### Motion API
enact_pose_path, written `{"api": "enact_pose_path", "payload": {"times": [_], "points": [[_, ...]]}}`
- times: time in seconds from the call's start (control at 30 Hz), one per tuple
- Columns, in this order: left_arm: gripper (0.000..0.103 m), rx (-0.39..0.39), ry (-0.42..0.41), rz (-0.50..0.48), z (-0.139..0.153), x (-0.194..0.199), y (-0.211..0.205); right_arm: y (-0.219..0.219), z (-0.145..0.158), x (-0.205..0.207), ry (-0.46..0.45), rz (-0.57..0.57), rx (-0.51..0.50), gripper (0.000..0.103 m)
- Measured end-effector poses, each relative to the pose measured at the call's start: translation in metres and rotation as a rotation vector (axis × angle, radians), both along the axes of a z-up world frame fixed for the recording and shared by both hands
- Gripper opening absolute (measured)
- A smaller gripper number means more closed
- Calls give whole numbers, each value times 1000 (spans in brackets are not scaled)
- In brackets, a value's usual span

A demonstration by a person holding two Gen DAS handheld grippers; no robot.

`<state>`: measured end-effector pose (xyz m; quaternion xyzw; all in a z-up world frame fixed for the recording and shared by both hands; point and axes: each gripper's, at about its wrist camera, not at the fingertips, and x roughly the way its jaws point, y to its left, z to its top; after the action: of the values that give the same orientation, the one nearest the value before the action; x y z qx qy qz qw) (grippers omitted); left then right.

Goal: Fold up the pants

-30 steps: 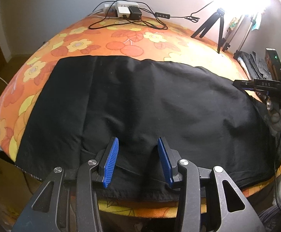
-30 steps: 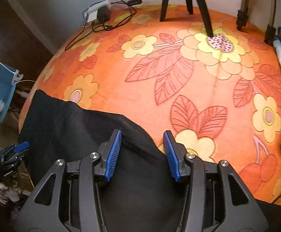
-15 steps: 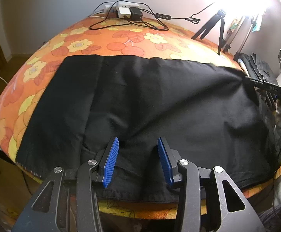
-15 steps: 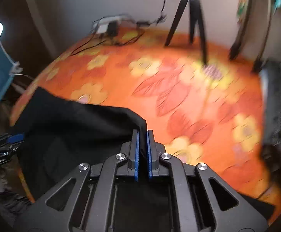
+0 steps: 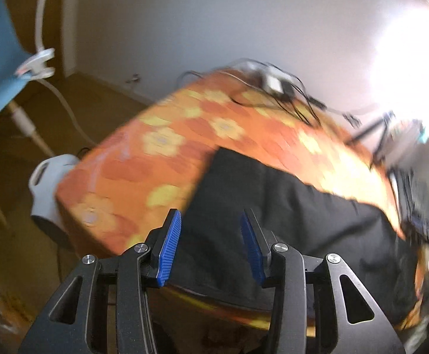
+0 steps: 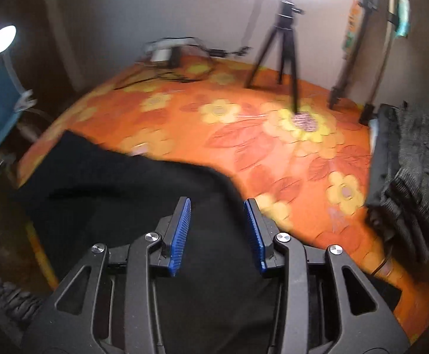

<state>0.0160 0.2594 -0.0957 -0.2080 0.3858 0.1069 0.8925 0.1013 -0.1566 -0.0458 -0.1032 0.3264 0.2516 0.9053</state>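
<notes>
The black pants lie spread flat on the orange flowered tablecloth. My left gripper is open and empty above the pants' near left edge, by the table's front. In the right wrist view the pants fill the lower left, and my right gripper is open and empty just above their right end. Both views are blurred by motion.
A power strip with tangled cables lies at the table's far edge. A black tripod and light stands stand at the back right. Dark folded clothes lie at the right. A white appliance sits left of the table.
My right gripper was shut on the pants' edge half a second ago and has opened and let go. My left gripper has swung left and tilted up, still open.
</notes>
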Motion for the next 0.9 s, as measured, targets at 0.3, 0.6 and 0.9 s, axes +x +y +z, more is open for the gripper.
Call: {"api": "enact_pose_path", "payload": {"times": [0.3, 0.6, 0.9], "points": [[41, -157, 53, 45, -32, -14, 30, 64, -32, -83, 44, 223, -47, 39], [41, -162, 65, 12, -39, -22, 30, 160, -50, -123, 34, 410, -115, 39], [41, -180, 67, 6, -42, -28, 40, 245, -78, -142, 27, 543, -209, 39]]}}
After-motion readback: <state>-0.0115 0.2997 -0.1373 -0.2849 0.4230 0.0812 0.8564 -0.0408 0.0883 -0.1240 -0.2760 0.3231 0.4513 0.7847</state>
